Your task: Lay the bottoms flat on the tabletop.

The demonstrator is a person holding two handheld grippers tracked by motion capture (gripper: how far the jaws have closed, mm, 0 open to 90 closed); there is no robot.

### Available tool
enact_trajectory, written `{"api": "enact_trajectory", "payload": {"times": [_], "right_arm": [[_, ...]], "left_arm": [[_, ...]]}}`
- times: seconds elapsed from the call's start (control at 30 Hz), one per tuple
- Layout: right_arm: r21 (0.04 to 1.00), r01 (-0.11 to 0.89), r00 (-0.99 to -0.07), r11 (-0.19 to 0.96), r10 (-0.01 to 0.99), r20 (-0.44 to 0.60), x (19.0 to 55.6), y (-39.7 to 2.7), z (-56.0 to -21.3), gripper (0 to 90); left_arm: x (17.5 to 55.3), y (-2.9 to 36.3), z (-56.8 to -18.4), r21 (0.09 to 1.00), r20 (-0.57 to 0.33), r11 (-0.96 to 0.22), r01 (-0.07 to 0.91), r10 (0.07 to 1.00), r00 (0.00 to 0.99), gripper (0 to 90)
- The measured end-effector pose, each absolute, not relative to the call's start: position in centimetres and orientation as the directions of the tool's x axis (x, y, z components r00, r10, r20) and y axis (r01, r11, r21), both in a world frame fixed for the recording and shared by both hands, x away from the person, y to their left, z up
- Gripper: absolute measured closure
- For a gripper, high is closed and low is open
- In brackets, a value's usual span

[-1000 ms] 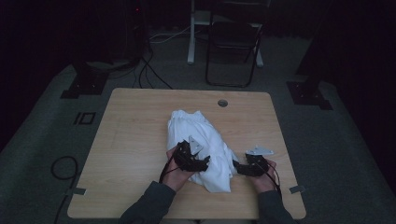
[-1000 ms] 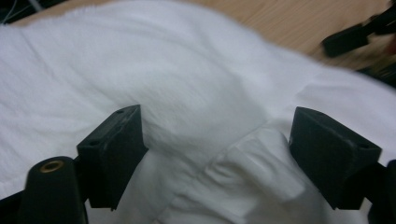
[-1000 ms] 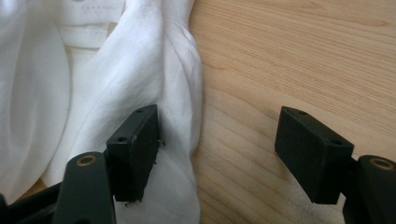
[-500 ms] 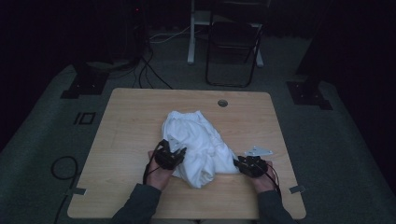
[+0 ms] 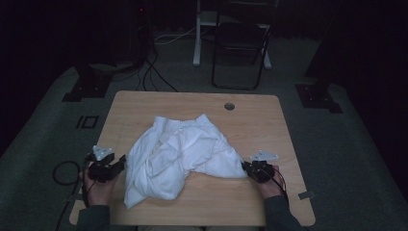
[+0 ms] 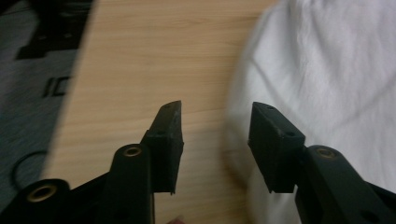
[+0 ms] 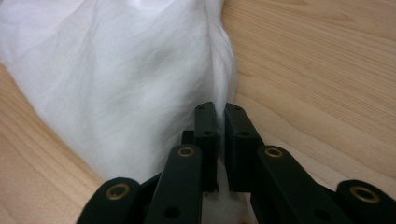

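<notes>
From the high view, a wooden table (image 5: 250, 125) carries one crumpled white cloth (image 5: 178, 154) lying across its middle and near edge. The left gripper (image 5: 113, 166), held in a person's left hand (image 5: 98, 187), sits at the table's left edge just beside the cloth, apart from it. The right gripper (image 5: 246, 168), in the right hand (image 5: 269, 185), meets the cloth's right corner. One round hole (image 5: 229, 106) shows near the table's far edge, and one dark folding chair (image 5: 240, 43) stands on the floor beyond. No writing can be read

In the left gripper view, the left gripper (image 6: 215, 126) has its two black jaws about half apart, having just been opening, with bare wood between them; the white cloth (image 6: 336, 74) lies to the right, its blurred edge near the right-hand jaw

In the right gripper view, the right gripper (image 7: 220, 116) has its jaws nearly together, having just been closing, pinching a thin fold of the white cloth (image 7: 116, 79) that spreads away over the table (image 7: 327, 70)
</notes>
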State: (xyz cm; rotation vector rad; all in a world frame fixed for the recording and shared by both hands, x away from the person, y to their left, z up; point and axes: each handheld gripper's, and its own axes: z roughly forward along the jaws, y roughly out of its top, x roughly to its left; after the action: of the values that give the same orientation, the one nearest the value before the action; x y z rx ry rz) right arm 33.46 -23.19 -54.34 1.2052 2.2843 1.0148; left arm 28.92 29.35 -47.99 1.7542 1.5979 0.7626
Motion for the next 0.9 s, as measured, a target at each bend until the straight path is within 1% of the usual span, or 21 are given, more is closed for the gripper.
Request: {"api": "enact_trajectory", "payload": {"times": [0.07, 0.17, 0.2, 0.23, 0.3, 0.33, 0.37, 0.4, 0.47, 0.53, 0.57, 0.6, 0.63, 0.67, 0.7, 0.73, 0.83, 0.87, 0.9], "right_arm": [[0.737, 0.562, -0.564, 0.374, 0.826, 0.011, 33.5, -23.2, -54.3, 85.5], [0.737, 0.563, -0.564, 0.375, 0.826, 0.011, 33.5, -23.2, -54.3, 85.5], [0.737, 0.561, -0.564, 0.376, 0.826, 0.008, 33.5, -23.2, -54.3, 85.6], [0.737, 0.561, -0.564, 0.377, 0.826, 0.007, 33.5, -23.2, -54.3, 85.6], [0.737, 0.561, -0.563, 0.377, 0.826, 0.007, 33.5, -23.2, -54.3, 85.7], [0.737, 0.562, -0.563, 0.375, 0.827, 0.009, 33.5, -23.2, -54.3, 85.6], [0.737, 0.562, -0.563, 0.375, 0.827, 0.009, 33.5, -23.2, -54.3, 85.6], [0.737, 0.562, -0.563, 0.375, 0.827, 0.009, 33.5, -23.2, -54.3, 85.7], [0.737, 0.562, -0.562, 0.375, 0.827, 0.007, 33.5, -23.2, -54.3, 85.6], [0.735, 0.568, -0.556, 0.37, 0.831, 0.011, 33.5, -23.2, -54.3, 84.6], [0.734, 0.57, -0.552, 0.37, 0.834, 0.009, 33.5, -23.2, -54.3, 80.2], [0.732, 0.569, -0.546, 0.376, 0.838, -0.007, 33.5, -23.1, -54.2, 73.0], [0.732, 0.569, -0.546, 0.376, 0.838, -0.007, 33.5, -23.1, -54.2, 73.0], [0.733, 0.576, -0.529, 0.361, 0.849, -0.003, 33.6, -23.2, -54.0, 60.0], [0.733, 0.576, -0.529, 0.361, 0.849, -0.003, 33.6, -23.2, -54.0, 60.0], [0.75, 0.569, -0.516, 0.337, 0.856, 0.007, 33.7, -23.2, -53.6, 52.0], [0.784, 0.533, -0.529, 0.317, 0.849, 0.016, 33.6, -22.9, -52.7, 43.4], [0.793, 0.522, -0.535, 0.314, 0.845, 0.018, 33.6, -22.6, -52.4, 41.6], [0.793, 0.522, -0.535, 0.314, 0.845, 0.018, 33.6, -22.6, -52.4, 41.6]], "left_arm": [[28.6, 29.6, -47.8, 0.778, -0.007, -0.052, 0.626, 0.996, 0.092, 52.6], [28.0, 28.9, -47.4, 0.782, 0.007, -0.083, 0.617, 0.992, 0.126, 50.4], [27.7, 27.8, -47.0, 0.787, 0.005, -0.105, 0.608, 0.986, 0.165, 49.5], [27.7, 27.8, -47.0, 0.787, 0.005, -0.105, 0.608, 0.986, 0.165, 49.0], [27.5, 26.5, -46.7, 0.798, 0.003, -0.123, 0.59, 0.98, 0.2, 48.5], [27.4, 25.2, -46.4, 0.806, -0.006, -0.137, 0.576, 0.971, 0.239, 47.3], [27.4, 25.2, -46.4, 0.806, -0.006, -0.137, 0.576, 0.971, 0.239, 46.5], [27.4, 24.5, -46.2, 0.811, -0.013, -0.141, 0.567, 0.966, 0.259, 46.5], [27.5, 22.7, -45.6, 0.822, -0.014, -0.173, 0.542, 0.946, 0.322, 44.0], [27.5, 22.1, -45.5, 0.826, -0.013, -0.182, 0.533, 0.94, 0.341, 42.2], [27.6, 21.5, -45.5, 0.83, -0.016, -0.187, 0.526, 0.934, 0.356, 41.8], [27.7, 20.9, -45.5, 0.832, -0.017, -0.191, 0.521, 0.93, 0.368, 40.6], [27.8, 20.4, -45.6, 0.83, -0.016, -0.2, 0.52, 0.924, 0.382, 40.6], [28.0, 19.4, -45.9, 0.824, -0.018, -0.217, 0.523, 0.914, 0.406, 38.0], [28.0, 19.4, -45.9, 0.824, -0.018, -0.217, 0.523, 0.914, 0.406, 36.6], [28.3, 18.5, -46.3, 0.817, -0.017, -0.233, 0.528, 0.905, 0.426, 35.1], [28.6, 17.7, -46.9, 0.807, -0.014, -0.249, 0.536, 0.899, 0.438, 28.9], [29.0, 17.0, -47.5, 0.794, -0.008, -0.266, 0.546, 0.895, 0.446, 28.6], [29.0, 17.0, -47.5, 0.794, -0.008, -0.266, 0.546, 0.895, 0.446, 28.6]]}}
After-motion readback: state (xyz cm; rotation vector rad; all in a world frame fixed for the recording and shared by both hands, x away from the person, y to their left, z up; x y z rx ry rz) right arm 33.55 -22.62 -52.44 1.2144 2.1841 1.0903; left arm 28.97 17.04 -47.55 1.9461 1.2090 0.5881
